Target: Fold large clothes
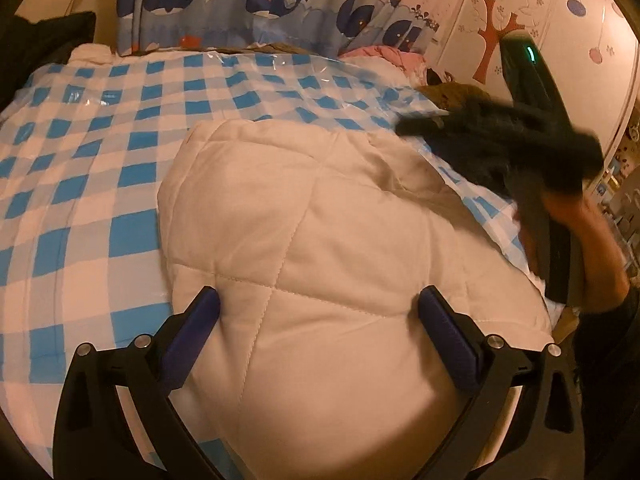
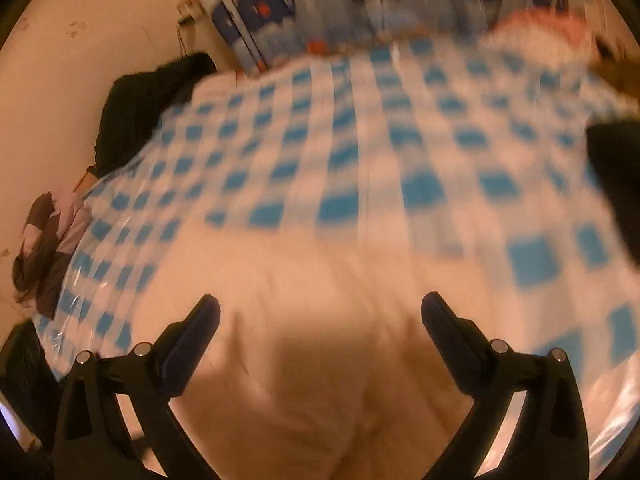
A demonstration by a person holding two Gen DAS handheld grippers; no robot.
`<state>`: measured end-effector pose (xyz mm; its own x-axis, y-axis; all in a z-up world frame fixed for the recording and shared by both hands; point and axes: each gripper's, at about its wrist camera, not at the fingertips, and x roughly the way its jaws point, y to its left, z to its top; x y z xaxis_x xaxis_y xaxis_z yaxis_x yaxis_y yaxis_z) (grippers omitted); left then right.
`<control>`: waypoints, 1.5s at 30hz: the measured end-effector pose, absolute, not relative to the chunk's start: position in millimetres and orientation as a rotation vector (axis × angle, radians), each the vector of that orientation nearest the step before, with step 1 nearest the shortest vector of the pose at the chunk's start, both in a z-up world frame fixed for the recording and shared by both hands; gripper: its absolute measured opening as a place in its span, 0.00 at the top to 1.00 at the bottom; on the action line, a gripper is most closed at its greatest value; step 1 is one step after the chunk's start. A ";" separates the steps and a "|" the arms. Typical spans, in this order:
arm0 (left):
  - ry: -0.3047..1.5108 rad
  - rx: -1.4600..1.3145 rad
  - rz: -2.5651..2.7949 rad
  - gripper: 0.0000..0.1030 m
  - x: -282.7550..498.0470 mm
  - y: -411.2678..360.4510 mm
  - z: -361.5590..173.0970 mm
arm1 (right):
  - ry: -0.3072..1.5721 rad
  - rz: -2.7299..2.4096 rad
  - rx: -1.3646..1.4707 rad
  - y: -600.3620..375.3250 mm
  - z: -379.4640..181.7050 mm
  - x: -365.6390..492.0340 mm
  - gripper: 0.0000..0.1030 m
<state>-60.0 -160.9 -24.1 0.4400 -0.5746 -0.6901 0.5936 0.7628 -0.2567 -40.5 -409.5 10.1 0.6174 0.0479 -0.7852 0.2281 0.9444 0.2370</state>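
On near bed: folded quilted garment (image 1: pixel 304 248), both claws spread.
Risk: left gripper (image 1: pixel 318 312), right gripper (image 2: pixel 320 316) grabbing nothing; fold may spring loose.

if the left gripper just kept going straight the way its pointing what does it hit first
Most likely the cream quilted garment: the left gripper, jaws open, points down onto it, with the padding filling the gap between the fingers. The checkered bed cover lies beyond. How far above the fabric it hangs is unclear.
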 end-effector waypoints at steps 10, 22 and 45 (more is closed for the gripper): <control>0.851 0.077 -0.696 0.08 -60.0 -166.6 -23.6 | 1.060 -0.124 0.320 -414.2 -19.8 -47.7 0.05; 0.962 -0.204 -0.719 0.08 -59.2 -98.1 -22.5 | 1.120 -0.031 0.432 -408.0 -28.8 -135.7 0.05; 0.896 0.040 -0.744 0.08 -73.9 -169.3 -29.1 | 0.899 -0.011 0.580 -423.8 -28.2 -169.0 0.05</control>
